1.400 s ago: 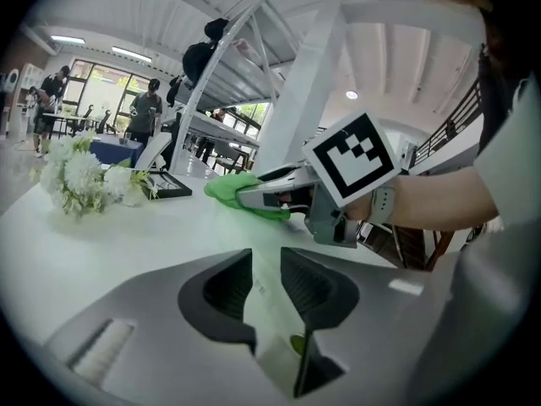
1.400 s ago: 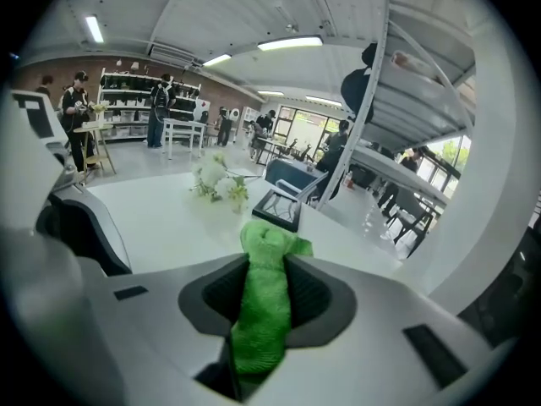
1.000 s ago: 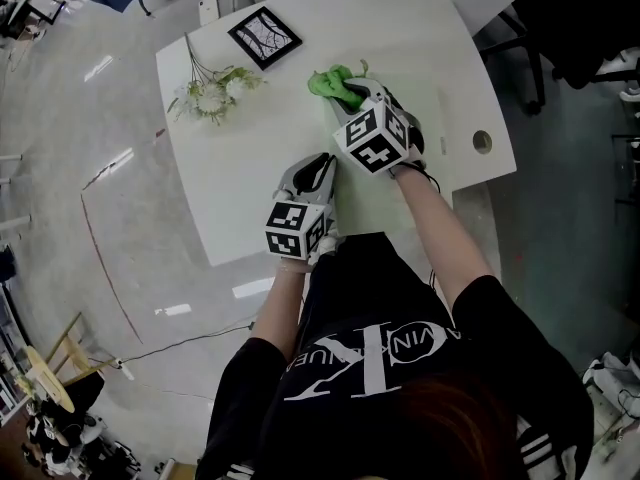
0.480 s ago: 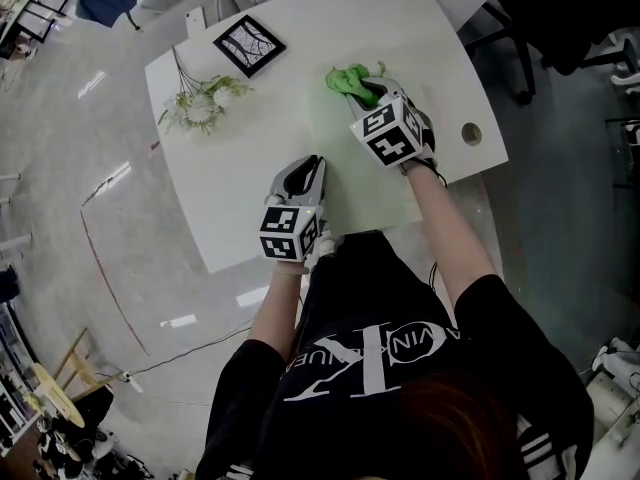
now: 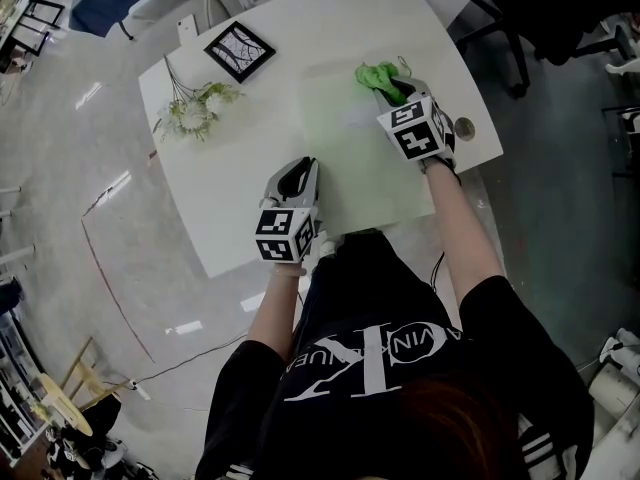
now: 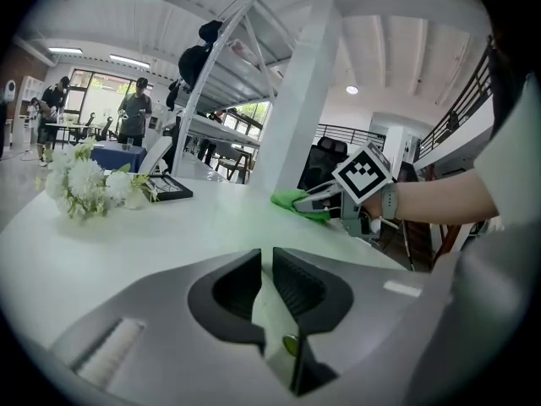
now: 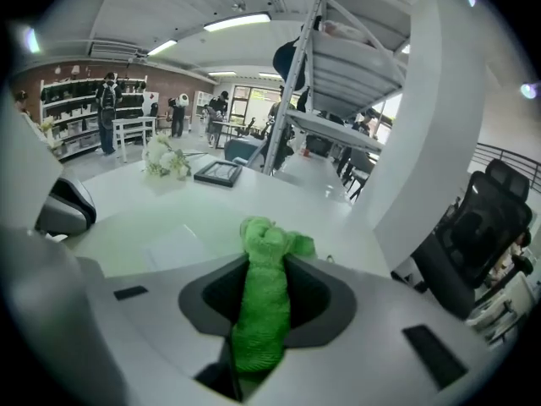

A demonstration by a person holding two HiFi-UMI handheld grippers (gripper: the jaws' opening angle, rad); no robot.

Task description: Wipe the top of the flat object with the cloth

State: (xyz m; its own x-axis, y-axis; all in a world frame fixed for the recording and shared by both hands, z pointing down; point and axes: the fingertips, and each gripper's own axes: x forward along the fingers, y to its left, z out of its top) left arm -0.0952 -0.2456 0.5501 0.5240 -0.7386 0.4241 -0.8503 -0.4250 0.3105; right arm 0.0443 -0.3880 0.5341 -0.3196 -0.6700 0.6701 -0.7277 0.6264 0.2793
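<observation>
- Nearest the person, the left gripper [image 5: 299,175] has kept its place. Its jaws stand almost together on the near left edge of the flat sheet [image 5: 350,168], which lies on the white table [image 5: 225,208].
- Farther out, the right gripper [image 5: 397,89], pinching the green cloth [image 5: 378,74], has slid rightward to the sheet's far right corner. One stroke along the far edge seems done, and the nearer part probably remains.
- Only the head view shows the sheet's whole outline. Only the right gripper view shows the cloth bunched between the jaws and sticking out past their tips.
- Farthest, the flowers [image 5: 195,113] and the picture frame [image 5: 240,51] lie apart from the sheet.
</observation>
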